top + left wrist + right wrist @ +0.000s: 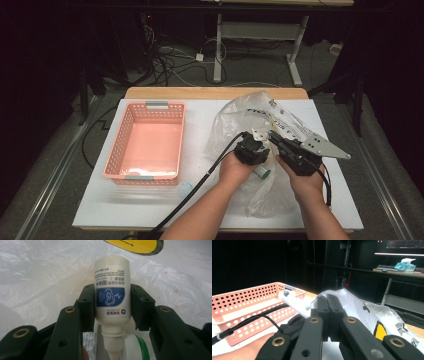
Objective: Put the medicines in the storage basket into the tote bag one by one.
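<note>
In the left gripper view, my left gripper point(112, 305) is shut on a small white bottle point(112, 287) with a blue ear-symbol label. Its nozzle points back toward the camera, and crinkled clear plastic bag point(37, 277) film lies behind it. From above, the left gripper point(254, 151) sits at the mouth of the plastic bag point(240, 112) on the white table. Just to its right, my right gripper point(274, 135) has its jaws pressed together on the bag's edge. In the right gripper view, the film of the bag point(354, 300) rises past the right gripper point(327, 306).
An empty pink perforated basket point(116, 145) stands on the left of the table point(200, 205), and its wall point(244, 297) appears in the right gripper view. A white item with a green band point(263, 173) lies in the bag. Cables and table legs lie on the floor beyond.
</note>
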`<state>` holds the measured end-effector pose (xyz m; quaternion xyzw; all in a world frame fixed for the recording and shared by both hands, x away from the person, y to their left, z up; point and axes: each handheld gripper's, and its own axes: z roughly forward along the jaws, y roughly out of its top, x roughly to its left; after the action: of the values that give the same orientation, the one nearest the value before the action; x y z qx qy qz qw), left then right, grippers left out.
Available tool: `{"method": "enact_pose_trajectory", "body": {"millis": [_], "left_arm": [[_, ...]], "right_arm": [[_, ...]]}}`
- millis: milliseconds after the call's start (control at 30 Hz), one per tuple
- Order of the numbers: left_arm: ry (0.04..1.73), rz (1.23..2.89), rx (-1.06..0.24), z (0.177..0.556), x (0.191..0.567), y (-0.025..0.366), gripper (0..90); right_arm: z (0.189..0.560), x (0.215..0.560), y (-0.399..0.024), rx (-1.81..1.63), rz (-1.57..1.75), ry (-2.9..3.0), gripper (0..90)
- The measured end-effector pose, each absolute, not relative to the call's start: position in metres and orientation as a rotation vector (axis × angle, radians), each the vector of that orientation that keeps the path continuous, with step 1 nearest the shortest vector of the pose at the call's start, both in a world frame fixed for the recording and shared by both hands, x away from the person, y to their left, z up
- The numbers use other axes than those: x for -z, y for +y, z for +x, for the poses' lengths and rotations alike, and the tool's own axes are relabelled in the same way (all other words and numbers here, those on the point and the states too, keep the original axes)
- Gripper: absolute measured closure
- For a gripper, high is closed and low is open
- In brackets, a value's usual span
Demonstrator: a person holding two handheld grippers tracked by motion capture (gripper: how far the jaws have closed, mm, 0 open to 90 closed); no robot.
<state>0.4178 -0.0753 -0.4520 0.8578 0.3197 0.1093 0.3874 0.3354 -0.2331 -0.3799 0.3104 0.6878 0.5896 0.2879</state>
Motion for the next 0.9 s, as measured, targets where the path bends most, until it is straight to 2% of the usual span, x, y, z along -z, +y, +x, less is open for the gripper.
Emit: {"method": "enact_pose_trajectory", "body": {"millis": [33,300,367,433,600,900], "left_arm": [[0.862,2.112,-0.266,0.417,0.454,-0.080,57.4],[0.810,2.148,-0.275,0.414,0.442,-0.070,46.1],[0.794,2.151,-0.303,0.410,0.438,-0.065,46.1],[0.802,2.093,-0.278,0.402,0.436,-0.059,46.1],[0.777,2.054,-0.260,0.380,0.431,-0.034,45.8],[0.789,2.017,-0.236,0.336,0.433,0.019,40.0]], "right_arm": [[0.335,0.380,-0.233,-1.574,0.831,1.837,90.0],[0.336,0.380,-0.235,-1.569,0.826,1.838,90.0],[0.335,0.380,-0.235,-1.569,0.826,1.839,90.0],[0.336,0.380,-0.236,-1.574,0.828,1.832,90.0],[0.335,0.379,-0.238,-1.572,0.833,1.829,90.0],[0.334,0.379,-0.239,-1.559,0.835,1.833,90.0]]}}
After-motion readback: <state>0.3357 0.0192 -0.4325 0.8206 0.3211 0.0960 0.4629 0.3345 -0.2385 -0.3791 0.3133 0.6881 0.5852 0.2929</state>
